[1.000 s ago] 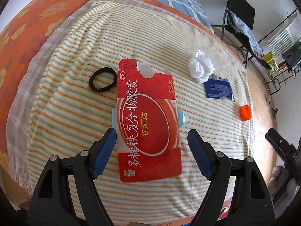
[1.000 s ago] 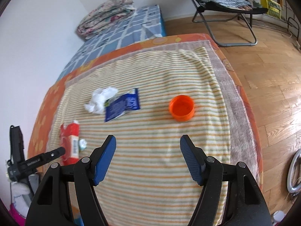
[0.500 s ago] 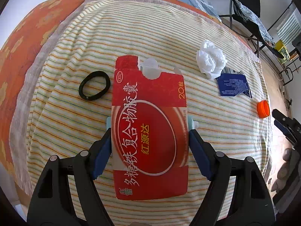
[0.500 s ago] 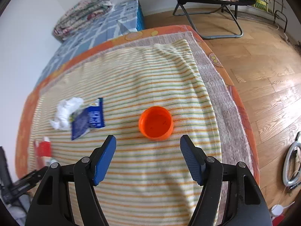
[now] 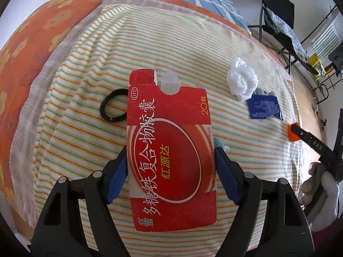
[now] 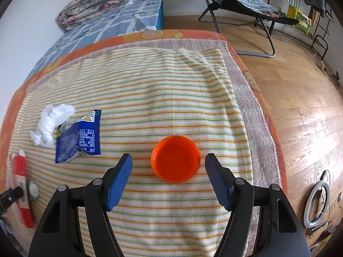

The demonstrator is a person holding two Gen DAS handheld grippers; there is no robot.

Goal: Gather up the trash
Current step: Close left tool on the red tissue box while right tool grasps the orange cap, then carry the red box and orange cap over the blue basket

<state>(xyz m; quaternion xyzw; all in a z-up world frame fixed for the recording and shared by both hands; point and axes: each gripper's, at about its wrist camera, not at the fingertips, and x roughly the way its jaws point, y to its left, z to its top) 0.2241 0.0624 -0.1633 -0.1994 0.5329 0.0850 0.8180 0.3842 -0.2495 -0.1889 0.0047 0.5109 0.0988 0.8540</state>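
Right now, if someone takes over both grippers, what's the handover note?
Left gripper: shut on the red medicine box, pads against both long edges.
Right gripper: open, fingers either side of the orange cap, not touching it.
On the striped towel: crumpled white tissue touching the blue wrapper; black hair tie beside the box; a small pale bottle mostly hidden under it.
Done: box gripped. No bin in view.
Left: close on the cap, then tissue and wrapper; probably the bottle. The hair tie may not be trash.

Two close overhead views, shared striped towel.
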